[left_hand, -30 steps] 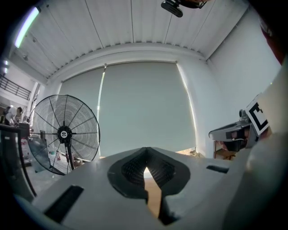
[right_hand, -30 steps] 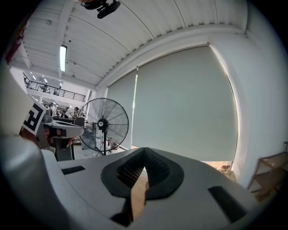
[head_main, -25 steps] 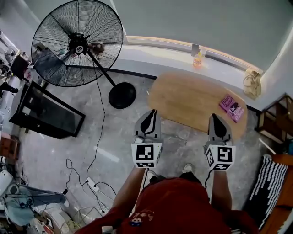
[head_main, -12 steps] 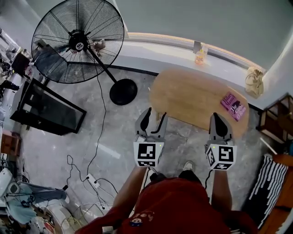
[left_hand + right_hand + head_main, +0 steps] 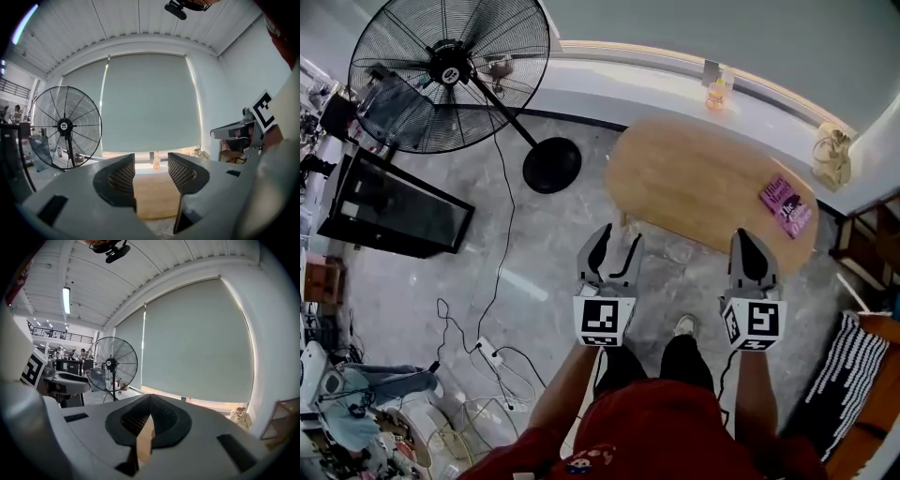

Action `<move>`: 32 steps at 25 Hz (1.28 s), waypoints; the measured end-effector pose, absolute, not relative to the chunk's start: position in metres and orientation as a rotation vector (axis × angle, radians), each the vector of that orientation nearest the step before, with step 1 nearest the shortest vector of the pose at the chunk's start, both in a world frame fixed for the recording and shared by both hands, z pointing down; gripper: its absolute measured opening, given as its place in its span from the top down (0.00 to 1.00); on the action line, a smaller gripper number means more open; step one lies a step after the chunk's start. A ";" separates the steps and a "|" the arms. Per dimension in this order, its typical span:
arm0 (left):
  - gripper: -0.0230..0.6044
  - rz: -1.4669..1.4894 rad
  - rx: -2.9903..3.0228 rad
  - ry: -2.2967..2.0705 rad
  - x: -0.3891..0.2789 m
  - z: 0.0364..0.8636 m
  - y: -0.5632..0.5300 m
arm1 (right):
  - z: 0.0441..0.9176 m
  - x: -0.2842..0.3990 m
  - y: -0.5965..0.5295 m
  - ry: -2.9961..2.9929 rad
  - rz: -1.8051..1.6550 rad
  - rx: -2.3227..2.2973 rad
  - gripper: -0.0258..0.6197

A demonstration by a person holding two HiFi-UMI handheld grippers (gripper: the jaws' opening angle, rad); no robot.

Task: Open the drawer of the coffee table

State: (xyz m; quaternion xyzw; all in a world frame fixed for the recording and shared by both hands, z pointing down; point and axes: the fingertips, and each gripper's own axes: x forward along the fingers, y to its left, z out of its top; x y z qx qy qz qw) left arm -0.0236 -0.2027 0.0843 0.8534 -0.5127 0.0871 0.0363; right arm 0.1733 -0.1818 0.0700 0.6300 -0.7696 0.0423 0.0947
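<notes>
Near one coffee table (image 5: 694, 183), two claws (image 5: 619, 240) (image 5: 750, 242)

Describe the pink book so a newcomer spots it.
Find the oval wooden coffee table below the window ledge. At its right end in the head view lies a flat magenta book. Only thing on top; the orange bottle stands on the ledge.

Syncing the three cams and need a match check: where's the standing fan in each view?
Head view: standing fan at upper left, on the floor left of the coffee table.
Left gripper view: standing fan at the left edge, mid-height.
Right gripper view: standing fan left of centre, mid-height.
Shared landmark: the coffee table, low at centre in the left gripper view and a thin wooden sliver low in the right gripper view.
</notes>
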 end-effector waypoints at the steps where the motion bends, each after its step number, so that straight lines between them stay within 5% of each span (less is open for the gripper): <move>1: 0.62 0.281 2.616 -1.569 -0.022 0.092 -0.204 | 0.077 0.173 -0.185 -2.286 0.132 1.850 0.97; 19: 0.62 0.339 2.561 -1.472 -0.027 0.258 -0.220 | 0.232 0.138 -0.209 -2.283 0.146 1.745 0.97; 32: 0.62 0.288 2.688 -1.447 -0.032 0.459 -0.225 | 0.411 0.125 -0.193 -2.295 0.022 1.875 0.97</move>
